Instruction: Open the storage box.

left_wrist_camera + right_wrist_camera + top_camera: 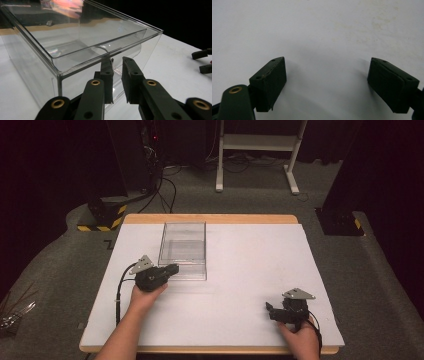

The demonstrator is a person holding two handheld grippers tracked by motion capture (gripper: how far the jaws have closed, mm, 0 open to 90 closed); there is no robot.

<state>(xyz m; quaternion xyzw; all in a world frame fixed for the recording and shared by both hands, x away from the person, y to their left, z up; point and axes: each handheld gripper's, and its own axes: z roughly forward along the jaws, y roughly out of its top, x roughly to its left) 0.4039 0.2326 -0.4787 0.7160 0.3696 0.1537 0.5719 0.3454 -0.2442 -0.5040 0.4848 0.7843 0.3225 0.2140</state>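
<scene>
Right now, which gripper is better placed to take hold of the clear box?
Left. The left gripper sits at the near wall of the clear box, jaws narrowly parted around that wall. The right gripper rests wide open, far off near the white table's front edge.

The high view looks forward and down from above the person's side, taking in the whole white tabletop (240, 270), the clear plastic box (183, 250) and the floor beyond. The left gripper view rides low on the left gripper (117, 75) and looks along its jaws, very near the box's near corner (60, 75); it shares that box with the high view, and the right gripper (203, 61) far off at its right edge. The right gripper view sits close above the bare tabletop (317, 30), facing down between the jaws of its own gripper (327, 75).
</scene>
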